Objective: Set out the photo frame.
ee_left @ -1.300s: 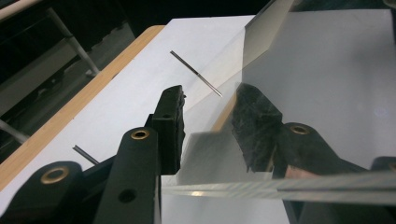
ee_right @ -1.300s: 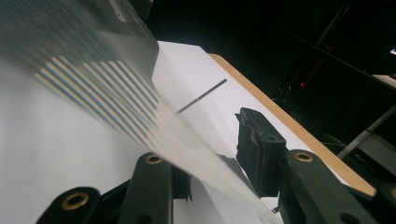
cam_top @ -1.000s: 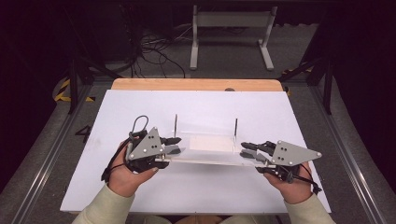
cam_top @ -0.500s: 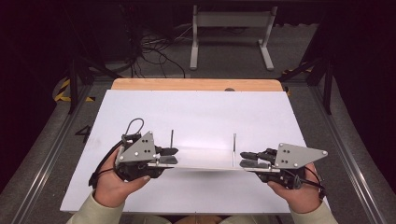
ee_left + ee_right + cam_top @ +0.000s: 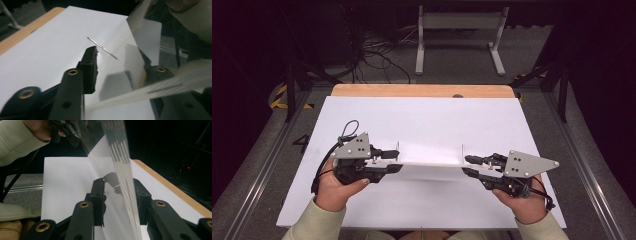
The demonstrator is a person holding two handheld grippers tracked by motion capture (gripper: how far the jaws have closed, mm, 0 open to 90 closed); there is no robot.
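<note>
Nearest me: person's sleeves & hands at the table edge, one tool each. Left gripper [image 5: 398, 160] jaws abt half open, just been opening, w/ the end of the clear sheet [image 5: 429, 163] between them. In the left gripper view one jaw stands plainly off the sheet's face, so it looks cradled, not pinched. Right gripper [image 5: 465, 165] is similar: jaws part open, also just opened a bit, other end of the sheet between them, gap on one side.

Sheet hangs betw the two tools, above the white table top [image 5: 437, 120], turned nearly edge-on to the high view, shadow under it. Two thin pins [image 5: 398, 146] stick up from it, one near each tool.

Handling, my guess: light, stiff, smooth plastic, so slippery in loose jaws & apt to swing or drop. Pins are thin, prob bend easily. Best hold is flat on both faces at the short ends, outside the pins, never on them.

Beyond: wood strip [image 5: 422, 90] at the far table edge, then cables [image 5: 377, 55] & a pale stand [image 5: 459, 22] on the floor
</note>
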